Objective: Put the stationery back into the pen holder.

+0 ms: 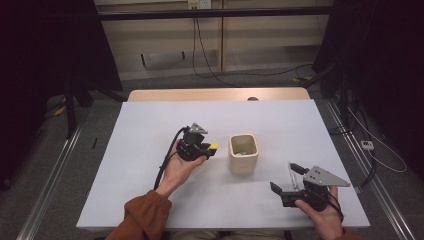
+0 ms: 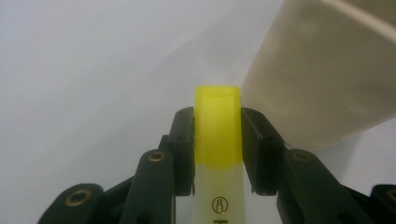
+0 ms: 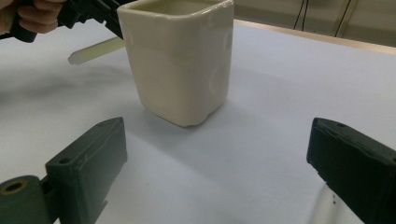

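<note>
left gripper view shows fingers (image 2: 184, 140) clamping the yellow-capped highlighter (image 2: 218, 126).

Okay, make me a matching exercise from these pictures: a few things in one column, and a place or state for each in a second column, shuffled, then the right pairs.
Column one:
1. left tool
2. right tool
3. cream cup
4. yellow-capped marker

Column two:
A. stands upright mid-table
B. jaws wide apart, nothing between them
C. clamped between two black jaws
D. shut on a marker, beside the cup

Pairs: 1-D, 2-B, 3-A, 4-C
</note>
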A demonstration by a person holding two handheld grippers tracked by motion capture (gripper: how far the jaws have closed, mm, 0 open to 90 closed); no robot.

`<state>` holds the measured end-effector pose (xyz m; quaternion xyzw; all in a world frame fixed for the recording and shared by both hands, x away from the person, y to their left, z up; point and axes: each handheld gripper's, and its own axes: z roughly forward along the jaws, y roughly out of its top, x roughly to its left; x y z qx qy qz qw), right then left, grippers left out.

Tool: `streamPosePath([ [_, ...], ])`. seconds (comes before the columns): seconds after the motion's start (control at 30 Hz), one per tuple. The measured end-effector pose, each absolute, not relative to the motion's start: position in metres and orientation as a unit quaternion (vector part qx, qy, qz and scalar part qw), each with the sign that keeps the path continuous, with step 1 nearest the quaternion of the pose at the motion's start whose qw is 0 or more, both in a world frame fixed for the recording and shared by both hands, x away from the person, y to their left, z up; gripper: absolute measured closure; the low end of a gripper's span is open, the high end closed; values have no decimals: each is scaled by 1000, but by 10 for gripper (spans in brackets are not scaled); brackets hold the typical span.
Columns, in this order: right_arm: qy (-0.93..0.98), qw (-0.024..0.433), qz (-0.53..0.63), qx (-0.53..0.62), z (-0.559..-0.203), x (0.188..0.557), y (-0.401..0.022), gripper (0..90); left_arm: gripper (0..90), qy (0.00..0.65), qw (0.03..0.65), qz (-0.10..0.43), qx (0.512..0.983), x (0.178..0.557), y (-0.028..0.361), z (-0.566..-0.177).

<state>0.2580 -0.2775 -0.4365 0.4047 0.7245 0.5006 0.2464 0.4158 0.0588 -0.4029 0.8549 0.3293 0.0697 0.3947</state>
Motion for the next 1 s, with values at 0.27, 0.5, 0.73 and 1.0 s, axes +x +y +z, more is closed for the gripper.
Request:
streamPosePath([
  [0.27,724,246,501,404,-436,258,-278,46,675,315,433,90,840,411,64,-391],
  [0.5,724,247,501,404,-436,258,-278,46,675,306,459,95,828,407,67,-382],
  [0.73,725,247,501,403,-436,258,-278,46,674,299,484,106,815,403,68,-373],
  [1.0,724,246,501,404,-436,258,-278,46,674,296,511,114,799,400,72,-364],
])
